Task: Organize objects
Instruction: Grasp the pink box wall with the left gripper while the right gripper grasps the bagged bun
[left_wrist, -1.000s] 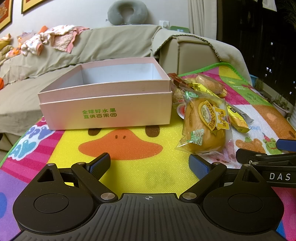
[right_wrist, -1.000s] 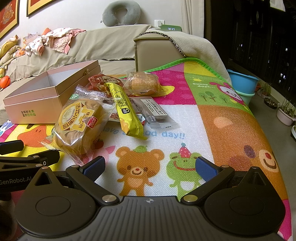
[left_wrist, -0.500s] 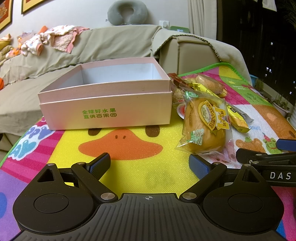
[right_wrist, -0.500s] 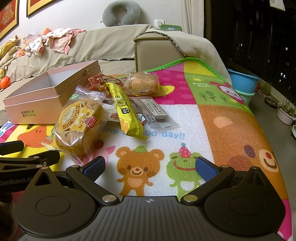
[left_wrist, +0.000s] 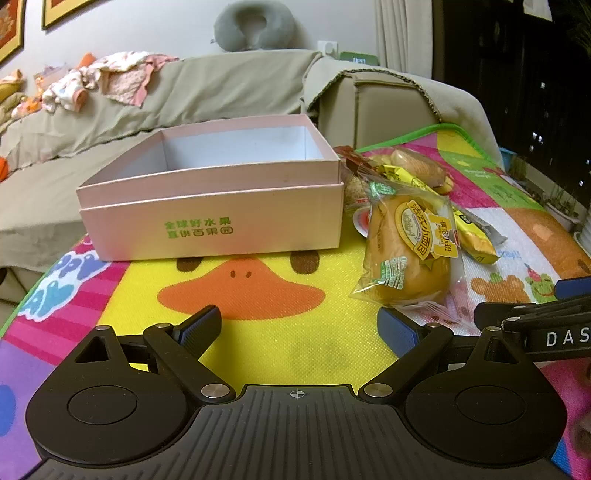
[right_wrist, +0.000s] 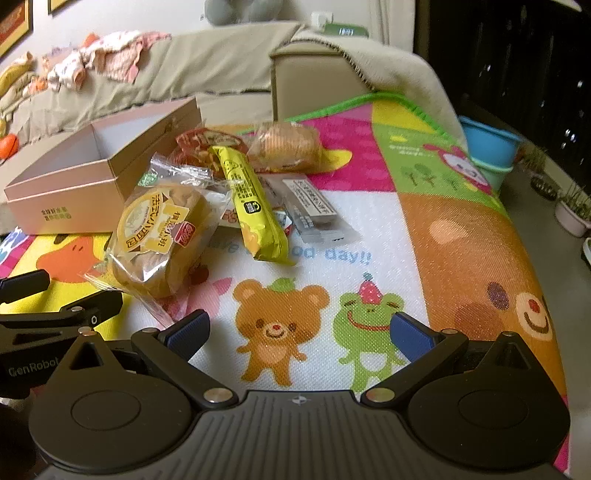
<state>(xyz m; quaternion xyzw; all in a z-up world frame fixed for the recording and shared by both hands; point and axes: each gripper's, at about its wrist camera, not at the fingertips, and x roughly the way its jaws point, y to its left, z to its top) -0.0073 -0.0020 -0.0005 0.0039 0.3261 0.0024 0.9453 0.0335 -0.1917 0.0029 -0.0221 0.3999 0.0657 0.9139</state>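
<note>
Between the wide-apart fingers of the right gripper: nothing, just the play mat. Same for the left gripper, also spread wide and holding nothing. Up ahead and a bit left of the right one, a bagged bun, lying on the mat just beside the pink box. About as near to either gripper. Long way of the bun pointing away from the fingers, toward the other snacks, with a slight lean. Farther back, a long yellow snack pack, also pointing away.
</note>
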